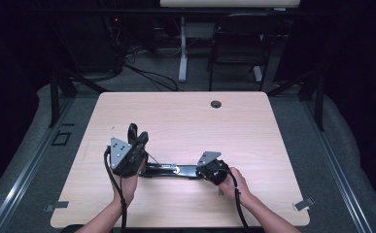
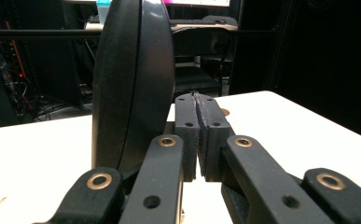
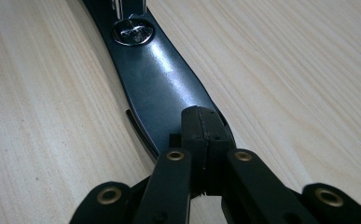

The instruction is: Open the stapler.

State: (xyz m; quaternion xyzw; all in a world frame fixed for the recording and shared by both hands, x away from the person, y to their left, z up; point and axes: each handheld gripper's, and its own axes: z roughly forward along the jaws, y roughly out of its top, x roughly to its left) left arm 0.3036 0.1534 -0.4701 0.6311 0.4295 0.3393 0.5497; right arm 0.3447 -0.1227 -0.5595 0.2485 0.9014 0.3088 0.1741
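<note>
A long black object (image 1: pixel 168 170) with a metal rivet lies flat on the light wood table (image 1: pixel 185 116) between my two grippers. In the right gripper view its glossy dark arm (image 3: pixel 159 79) runs away from me, with the rivet (image 3: pixel 131 32) near the top. My right gripper (image 3: pixel 200 114) is shut, its tips over the near end of that arm; in the high view it (image 1: pixel 201 171) sits at the object's right end. My left gripper (image 2: pixel 197 100) is shut, pads pressed flat together. A dark oval part (image 2: pixel 131 84) stands upright just left of its jaws. The left gripper (image 1: pixel 142 138) points away from me.
A round cable hole (image 1: pixel 216 104) sits near the table's far edge. Behind the table stand a dark chair (image 1: pixel 239 43) and a white desk leg (image 1: pixel 182 48), with cables on the floor. Tape marks lie near the front corners.
</note>
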